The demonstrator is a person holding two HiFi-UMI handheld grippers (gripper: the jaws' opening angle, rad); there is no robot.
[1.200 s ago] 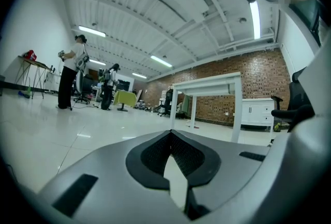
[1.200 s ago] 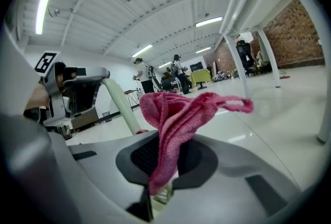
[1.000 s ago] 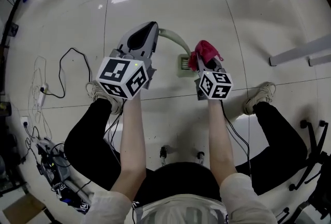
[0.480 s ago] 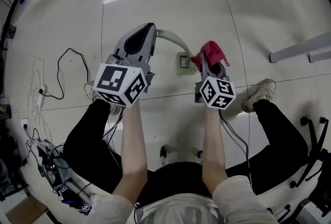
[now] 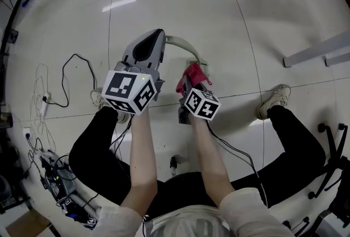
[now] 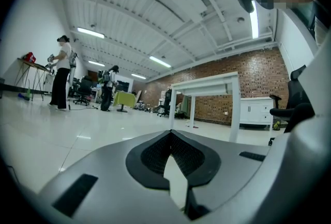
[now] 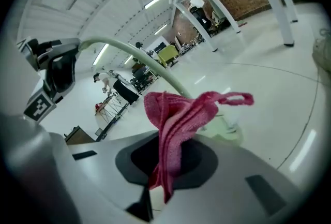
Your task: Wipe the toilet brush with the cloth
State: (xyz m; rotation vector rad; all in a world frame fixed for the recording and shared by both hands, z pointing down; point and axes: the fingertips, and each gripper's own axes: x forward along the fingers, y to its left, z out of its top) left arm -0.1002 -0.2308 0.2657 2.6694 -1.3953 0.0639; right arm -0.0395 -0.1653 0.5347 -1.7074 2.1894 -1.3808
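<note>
Pale floor (image 5: 164,0); cloth (image 7: 178,114) in right claw (image 7: 164,163)

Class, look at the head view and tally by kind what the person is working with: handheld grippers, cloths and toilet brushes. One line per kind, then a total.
Grippers: 2, the left gripper and the right gripper
Pink cloth: 1
Toilet brush: 1
Total: 4
</note>
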